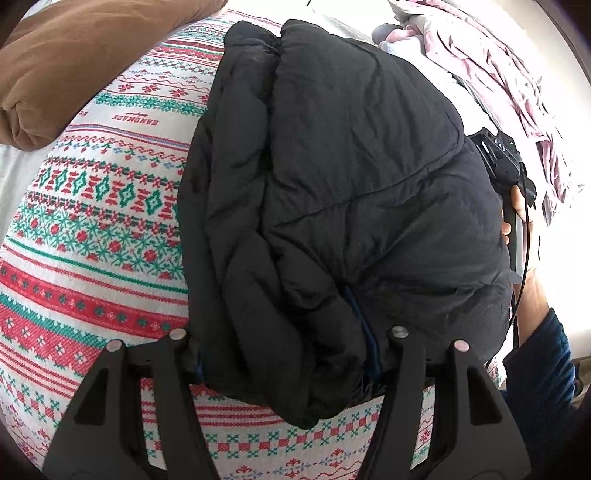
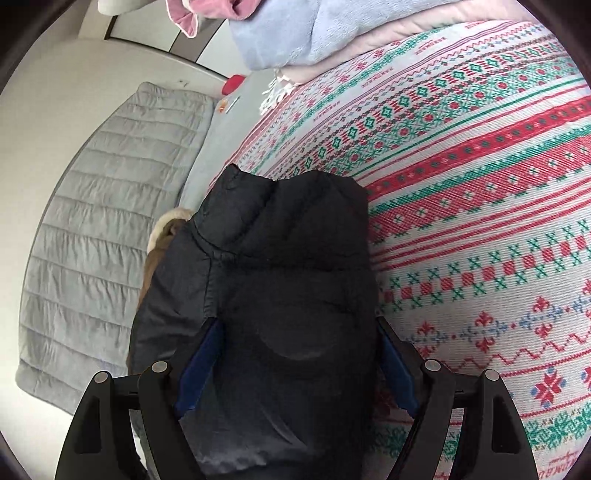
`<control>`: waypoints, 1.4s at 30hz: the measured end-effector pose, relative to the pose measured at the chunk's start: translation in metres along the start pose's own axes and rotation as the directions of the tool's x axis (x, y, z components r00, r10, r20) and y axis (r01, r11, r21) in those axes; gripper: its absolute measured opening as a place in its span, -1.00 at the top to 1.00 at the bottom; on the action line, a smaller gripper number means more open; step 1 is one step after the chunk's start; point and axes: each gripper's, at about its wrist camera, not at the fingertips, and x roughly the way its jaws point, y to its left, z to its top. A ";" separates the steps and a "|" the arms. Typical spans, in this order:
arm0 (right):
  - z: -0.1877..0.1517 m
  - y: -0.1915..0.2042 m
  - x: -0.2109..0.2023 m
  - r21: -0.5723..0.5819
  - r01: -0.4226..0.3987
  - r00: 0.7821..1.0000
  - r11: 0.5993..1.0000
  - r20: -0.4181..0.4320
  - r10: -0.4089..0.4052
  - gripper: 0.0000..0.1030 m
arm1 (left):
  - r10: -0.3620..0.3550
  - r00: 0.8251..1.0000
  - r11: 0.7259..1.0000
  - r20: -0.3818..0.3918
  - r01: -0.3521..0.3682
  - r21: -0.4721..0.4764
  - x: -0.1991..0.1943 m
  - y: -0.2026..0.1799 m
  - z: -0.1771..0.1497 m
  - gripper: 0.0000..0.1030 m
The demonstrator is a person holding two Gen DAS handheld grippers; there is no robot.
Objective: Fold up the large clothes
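Observation:
A black puffer jacket [image 1: 332, 184] lies folded in a thick bundle on a red, green and white patterned blanket [image 1: 92, 221]. My left gripper [image 1: 284, 365] stands at the bundle's near edge. The padded fold fills the gap between its blue pads, which press on it. In the right wrist view the same jacket [image 2: 288, 258] bulges between the blue pads of my right gripper [image 2: 297, 332], which is shut on it at the blanket's [image 2: 480, 221] left edge. A person's hand [image 1: 517, 218] shows past the jacket's right side, where the right gripper's fingers are hidden.
A brown cushion [image 1: 74, 55] sits at the far left, crumpled pink fabric [image 1: 498, 74] at the far right. A grey quilted pad [image 2: 103, 221] lies left of the jacket, and a brown fur-trimmed garment [image 2: 162, 236] pokes out beside it. Light blue and pink blankets [image 2: 295, 33] are stacked beyond.

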 end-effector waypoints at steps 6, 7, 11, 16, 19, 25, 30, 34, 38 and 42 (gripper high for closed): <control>-0.003 0.004 0.002 -0.024 -0.003 1.000 1.000 0.006 0.003 -0.60 | -0.004 1.000 1.000 -0.003 0.004 0.005 0.000 0.001 0.002 -0.24; -0.004 0.007 0.003 -0.030 -0.003 1.000 1.000 0.007 0.003 -0.61 | -0.006 1.000 1.000 -0.003 0.006 0.006 0.000 0.002 0.002 -0.24; -0.004 0.014 0.009 -0.042 0.002 1.000 0.999 0.003 -0.002 -0.61 | -0.015 1.000 1.000 -0.003 0.015 0.008 -0.001 0.005 0.002 -0.26; -0.005 0.017 0.010 -0.048 0.012 1.000 0.999 0.009 -0.011 -0.58 | -0.013 1.000 1.000 -0.006 0.013 0.009 -0.001 0.005 0.002 -0.27; -0.007 0.014 0.008 -0.056 0.018 1.000 0.998 0.013 -0.017 -0.55 | -0.013 1.000 1.000 -0.006 0.013 0.011 0.000 0.004 0.003 -0.28; -0.011 0.018 0.009 -0.073 0.034 0.999 0.997 0.020 -0.033 -0.37 | -0.007 1.000 1.000 -0.004 0.007 0.010 -0.001 0.004 0.003 -0.29; -0.012 0.021 0.010 -0.072 0.048 0.998 0.996 0.032 -0.046 -0.26 | 0.001 1.000 1.000 0.009 -0.001 0.018 -0.003 0.002 0.003 -0.18; -0.013 0.027 0.011 -0.075 0.061 0.998 0.995 0.040 -0.058 -0.19 | 0.009 1.000 0.999 0.019 -0.009 0.033 -0.006 0.000 0.003 -0.05; -0.014 0.030 0.011 -0.085 0.077 0.996 0.993 0.047 -0.073 -0.14 | 0.007 1.000 1.000 0.019 -0.008 0.028 -0.006 -0.001 0.005 -0.05; -0.014 0.034 0.012 -0.095 0.095 0.994 0.991 0.056 -0.090 -0.09 | -0.013 1.000 1.000 0.012 0.013 0.006 -0.003 0.003 0.006 -0.13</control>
